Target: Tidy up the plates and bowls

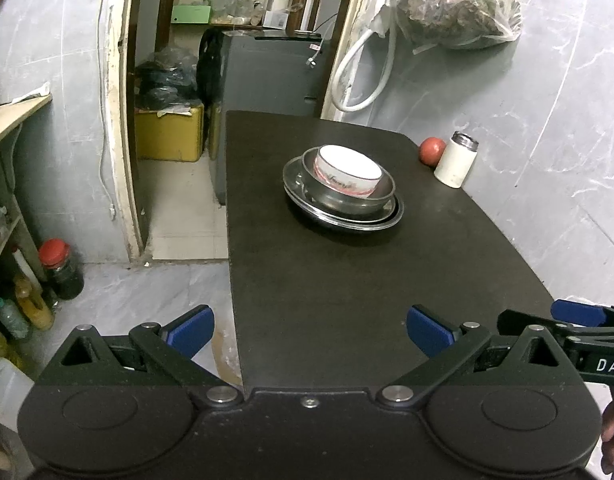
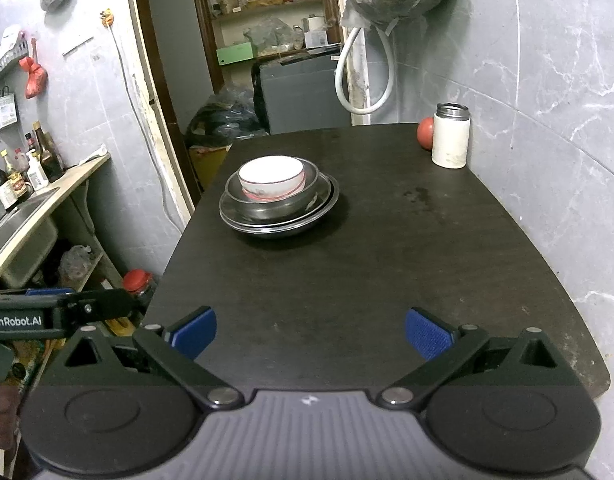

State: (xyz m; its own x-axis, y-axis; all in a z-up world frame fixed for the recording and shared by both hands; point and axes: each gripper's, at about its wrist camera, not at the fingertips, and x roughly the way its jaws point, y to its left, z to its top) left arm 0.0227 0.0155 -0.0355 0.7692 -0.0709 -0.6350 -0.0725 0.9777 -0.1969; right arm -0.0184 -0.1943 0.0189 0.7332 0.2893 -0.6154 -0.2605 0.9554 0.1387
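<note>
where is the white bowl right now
The white bowl sits nested in a metal bowl on stacked metal plates, toward the far left of the dark table, well left of the white flask.

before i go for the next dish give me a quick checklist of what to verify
1. Left gripper open and empty: ok.
2. Right gripper open and empty: ok.
3. White bowl seated in the steel bowl, on the steel plates: ok.
4. Stack clear of the table edge: ok, but nearer the left edge.
5. Flask and red fruit away from the stack: ok.
6. More dishes left to sort: cannot tell.
</note>
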